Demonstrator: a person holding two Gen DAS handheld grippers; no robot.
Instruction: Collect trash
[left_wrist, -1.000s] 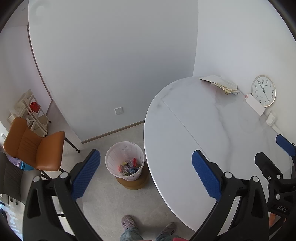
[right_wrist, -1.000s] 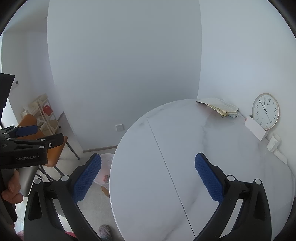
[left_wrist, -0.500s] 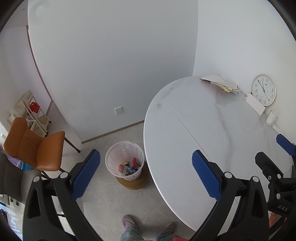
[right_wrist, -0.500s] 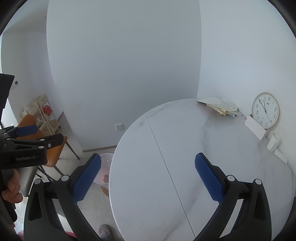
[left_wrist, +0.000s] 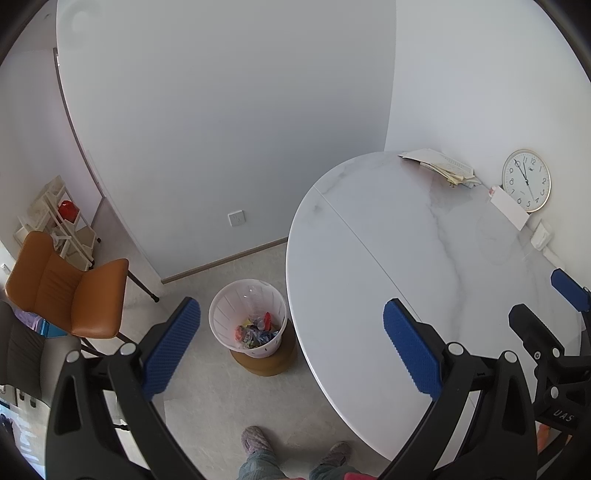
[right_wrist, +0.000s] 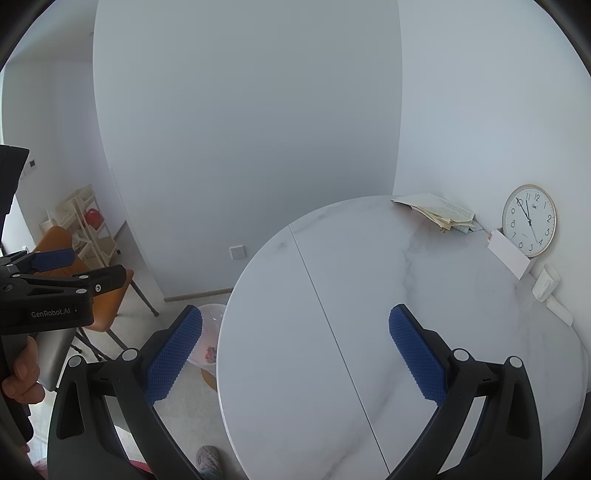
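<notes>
A white slotted trash basket (left_wrist: 247, 317) stands on a brown round stand on the floor, left of the round marble table (left_wrist: 424, 258). Colourful wrappers (left_wrist: 255, 332) lie in its bottom. It also shows partly in the right wrist view (right_wrist: 208, 332), behind the table edge. My left gripper (left_wrist: 291, 347) is open and empty, held high above the floor between basket and table. My right gripper (right_wrist: 295, 354) is open and empty above the table (right_wrist: 369, 314). Each gripper shows at the edge of the other's view.
A stack of papers (left_wrist: 443, 168), a round clock (left_wrist: 526, 181), a white card (left_wrist: 509, 212) and small white items lie at the table's far side by the wall. An orange chair (left_wrist: 70, 284) and a white shelf (left_wrist: 55, 221) stand at left. The person's slippered feet (left_wrist: 255, 441) are below.
</notes>
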